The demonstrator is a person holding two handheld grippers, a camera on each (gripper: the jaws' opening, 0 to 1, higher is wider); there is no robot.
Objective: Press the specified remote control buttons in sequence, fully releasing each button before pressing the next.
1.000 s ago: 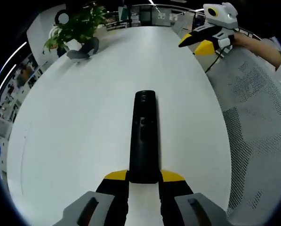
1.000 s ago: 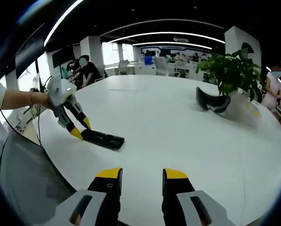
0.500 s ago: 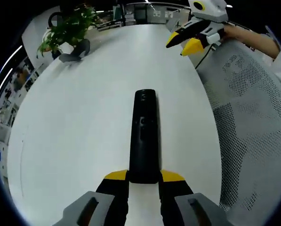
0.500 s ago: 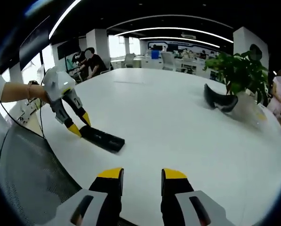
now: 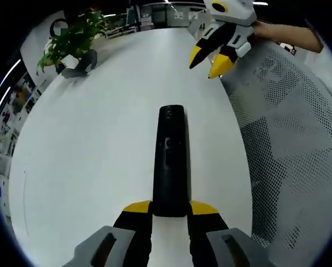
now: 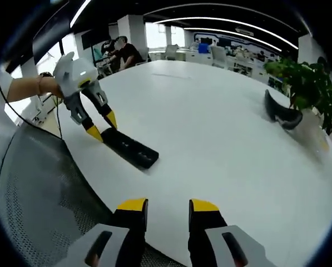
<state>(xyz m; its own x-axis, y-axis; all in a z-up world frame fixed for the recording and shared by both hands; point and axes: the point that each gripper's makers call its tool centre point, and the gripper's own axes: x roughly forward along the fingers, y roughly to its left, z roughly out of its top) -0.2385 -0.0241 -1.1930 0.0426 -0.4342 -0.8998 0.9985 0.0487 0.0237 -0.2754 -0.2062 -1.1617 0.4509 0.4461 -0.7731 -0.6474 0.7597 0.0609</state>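
Over on the far left of the left gripper view sits a potted plant (image 5: pixel 65 41) at the table's edge, with a dark curved headset (image 5: pixel 79 64) lying just beside it. The white table (image 5: pixel 88 150) spreads wide across the middle. Dead centre lies the black remote (image 5: pixel 170 161), flat on the table with its button face up, its near end clamped between the yellow tips of the left gripper (image 5: pixel 170 209), jaws drawn in tight against both sides. To the upper right the right gripper (image 5: pixel 213 55) hangs above the table edge, well apart from the remote, jaws spread with nothing between them, a hand (image 5: pixel 282 36) behind it. On the right, a mesh chair back (image 5: pixel 288 150) stands against the table.

In the right gripper view, a person's arm comes in from the left, and the left gripper (image 6: pixel 102 127) points down with its tips on either side of the remote (image 6: pixel 129 149) near the table's edge. At bottom centre the right gripper (image 6: pixel 167 207) shows its own two jaws apart, holding nothing, over the table rim. Far right, the headset (image 6: pixel 281 110) rests beside the plant (image 6: pixel 307 86).
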